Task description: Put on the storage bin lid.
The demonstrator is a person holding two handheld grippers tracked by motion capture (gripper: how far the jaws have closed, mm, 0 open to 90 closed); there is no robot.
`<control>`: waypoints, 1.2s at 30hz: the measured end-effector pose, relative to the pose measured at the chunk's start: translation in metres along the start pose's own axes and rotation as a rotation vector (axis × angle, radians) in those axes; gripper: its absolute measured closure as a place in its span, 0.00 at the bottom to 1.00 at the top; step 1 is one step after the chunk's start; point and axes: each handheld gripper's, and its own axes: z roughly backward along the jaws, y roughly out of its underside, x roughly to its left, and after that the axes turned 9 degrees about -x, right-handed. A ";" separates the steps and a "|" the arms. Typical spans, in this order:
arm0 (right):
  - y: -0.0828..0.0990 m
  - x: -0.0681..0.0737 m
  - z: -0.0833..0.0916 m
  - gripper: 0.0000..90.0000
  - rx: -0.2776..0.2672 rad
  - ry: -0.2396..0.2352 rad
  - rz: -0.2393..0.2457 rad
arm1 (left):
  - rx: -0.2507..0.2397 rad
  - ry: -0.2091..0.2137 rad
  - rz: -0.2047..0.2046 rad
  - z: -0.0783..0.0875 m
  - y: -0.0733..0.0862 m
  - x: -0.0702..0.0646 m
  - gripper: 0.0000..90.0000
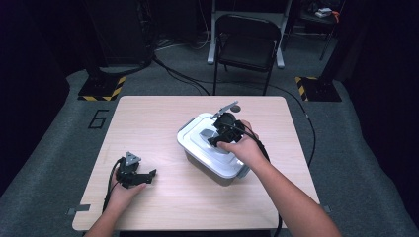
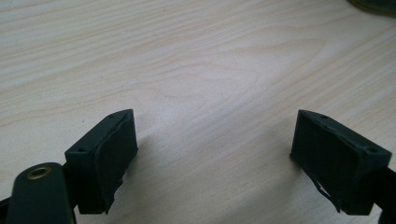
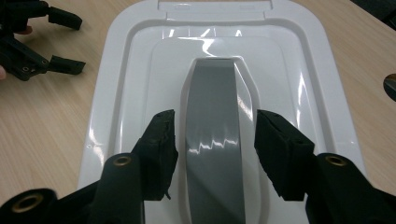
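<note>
**Ana:** Black jaws of the right gripper (image 3: 212,156) rise closest to the lens in its own view, and between them runs the grey handle (image 3: 212,140) of the white lid (image 3: 140,93). Its near end is cut off by the bottom edge there.

**Ben:** Do the pads press on the handle?

**Ana:** No. They stand partly apart, one on each side of the grey strip, with a sliver of white showing between pad and handle on both sides. Nothing is gripped.

**Ben:** Which way does the handle run?

**Ana:** Its long axis follows the lid's long axis, straight away from the right gripper. In the high view the container (image 1: 213,148) lies slantwise on the table (image 1: 148,123), one short end toward the far left, the other toward the near right. The person's right hand (image 1: 242,145) covers much of the lid, so the handle is hard to make out from above.

**Ben:** And the box under the lid?

**Ana:** Only a dark side wall shows; what is inside I cannot tell.

**Ben:** The other gripper?

**Ana:** The left gripper (image 2: 215,154) rests low over bare wood, well apart from the container to its left, jaws spread wide with nothing between them.
</note>
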 end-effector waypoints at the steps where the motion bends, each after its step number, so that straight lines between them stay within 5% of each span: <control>1: 0.000 0.000 0.000 0.49 -0.004 0.004 -0.002 | 0.002 0.000 0.001 0.000 0.000 0.000 0.16; 15: -0.002 -0.005 0.013 0.34 -0.061 0.026 -0.021 | 0.001 -0.001 0.002 0.000 0.000 0.000 0.16; 36: -0.003 -0.014 0.045 0.33 -0.121 0.058 -0.025 | 0.002 0.001 0.001 0.000 0.000 0.000 0.16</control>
